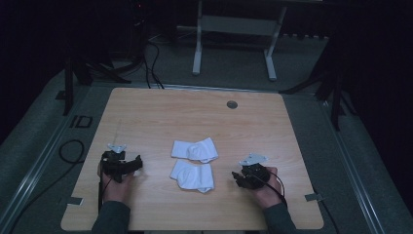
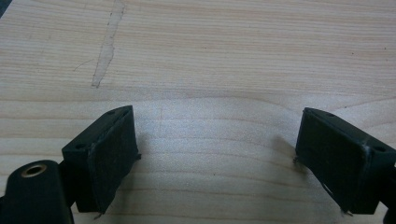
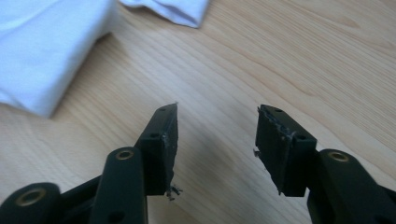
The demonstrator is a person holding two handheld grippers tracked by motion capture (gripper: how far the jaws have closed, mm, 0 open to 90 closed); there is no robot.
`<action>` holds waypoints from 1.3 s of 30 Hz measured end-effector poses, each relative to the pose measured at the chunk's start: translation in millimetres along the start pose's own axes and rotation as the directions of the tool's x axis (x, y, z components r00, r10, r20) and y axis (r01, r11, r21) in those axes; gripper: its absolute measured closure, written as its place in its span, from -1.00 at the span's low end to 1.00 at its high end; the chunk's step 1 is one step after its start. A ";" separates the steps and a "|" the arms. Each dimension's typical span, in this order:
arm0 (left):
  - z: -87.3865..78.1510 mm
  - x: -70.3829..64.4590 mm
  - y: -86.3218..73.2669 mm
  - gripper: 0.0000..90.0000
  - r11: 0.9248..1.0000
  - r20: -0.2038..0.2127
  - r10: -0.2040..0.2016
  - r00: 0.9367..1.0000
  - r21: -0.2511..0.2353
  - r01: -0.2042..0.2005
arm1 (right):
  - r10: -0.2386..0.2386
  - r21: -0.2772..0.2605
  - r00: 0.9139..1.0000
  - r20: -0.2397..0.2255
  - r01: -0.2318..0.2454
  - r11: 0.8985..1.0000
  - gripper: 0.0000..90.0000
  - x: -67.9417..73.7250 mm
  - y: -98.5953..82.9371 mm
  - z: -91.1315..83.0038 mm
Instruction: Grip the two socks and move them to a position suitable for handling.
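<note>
My left gripper (image 1: 138,162) sits low on the wooden bench (image 1: 146,112). Its jaws are wide apart and hold nothing. My right gripper (image 1: 237,178) rests on the other side, jaws open too, with bare wood between them. Two white socks lie between my hands. The near sock (image 1: 193,176) is close to my right jaws. The far sock (image 1: 195,149) lies just behind it.

Two white socks (image 1: 195,149) (both folded), two grippers (image 1: 122,165)
</note>
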State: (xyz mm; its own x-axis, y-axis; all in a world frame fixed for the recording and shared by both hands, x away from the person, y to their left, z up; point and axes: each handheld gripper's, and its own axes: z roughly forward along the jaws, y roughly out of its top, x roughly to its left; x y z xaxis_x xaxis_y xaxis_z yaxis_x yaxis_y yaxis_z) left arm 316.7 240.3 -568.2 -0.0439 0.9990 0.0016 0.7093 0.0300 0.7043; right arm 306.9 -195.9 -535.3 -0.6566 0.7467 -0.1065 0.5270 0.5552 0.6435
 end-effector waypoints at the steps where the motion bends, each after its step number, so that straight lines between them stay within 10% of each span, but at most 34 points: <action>1: 0.0 0.0 0.0 -0.72 1.000 0.000 0.000 1.000 0.000 0.000 | -0.006 0.000 1.000 -0.006 0.006 1.000 0.11 2.2 1.3 0.3; 18: 0.0 0.0 0.0 -0.72 1.000 0.000 0.000 1.000 0.000 0.000 | -0.073 -0.007 0.991 -0.112 0.073 0.997 0.35 32.7 17.3 7.0; 27: 0.0 -0.2 0.0 -0.72 1.000 0.002 0.001 1.000 -0.001 -0.001 | -0.139 -0.032 0.973 -0.187 0.135 0.990 0.85 58.9 30.7 10.6; 39: 0.0 -0.4 0.0 -0.72 1.000 0.005 0.002 1.000 -0.001 -0.002 | -0.194 -0.006 0.949 -0.249 0.199 0.980 0.91 84.1 31.9 21.5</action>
State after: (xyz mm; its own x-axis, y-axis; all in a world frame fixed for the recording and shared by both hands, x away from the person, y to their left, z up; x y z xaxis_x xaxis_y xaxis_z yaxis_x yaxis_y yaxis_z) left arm 316.7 239.9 -568.3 -0.0391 0.9992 -0.0002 0.7089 0.0278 0.7047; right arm 280.1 -107.5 -540.0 -0.8596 0.5096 -0.0372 0.3828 0.6905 0.6137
